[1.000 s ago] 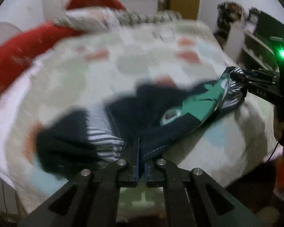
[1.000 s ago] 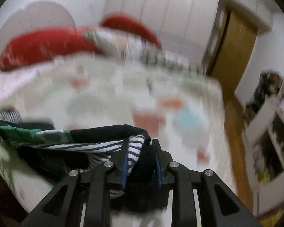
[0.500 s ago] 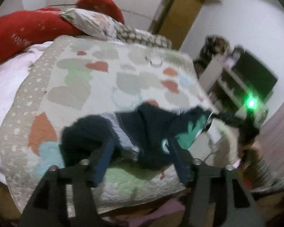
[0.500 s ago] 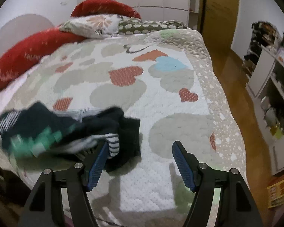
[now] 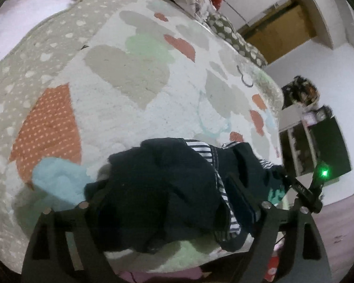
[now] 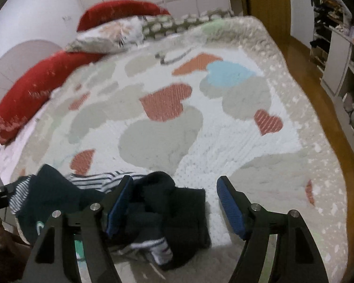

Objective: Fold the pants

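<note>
The pants [image 5: 167, 188] are dark navy with striped lining and a green patch. They lie in a crumpled heap on the quilt near the bed's front edge, and also show in the right wrist view [image 6: 153, 212]. My left gripper [image 5: 170, 195] is open, its jaws wide apart over the heap's left part. My right gripper [image 6: 174, 202] is open above the heap's right end; its blue pads [image 6: 231, 210] hold nothing. The right gripper also shows at the far right of the left wrist view [image 5: 302, 191], with a green light.
The bed carries a white quilt [image 6: 200, 127] with heart patches. Red pillows [image 6: 35, 89] and patterned pillows [image 6: 111, 35] lie at its head. A wooden floor [image 6: 318, 99], a shelf unit [image 6: 337, 54] and a door [image 6: 266, 4] are to the right.
Both grippers were shut on the pants one second ago and have opened. The pants dropped onto the quilt in a heap. Both grippers have moved in closer over it.
</note>
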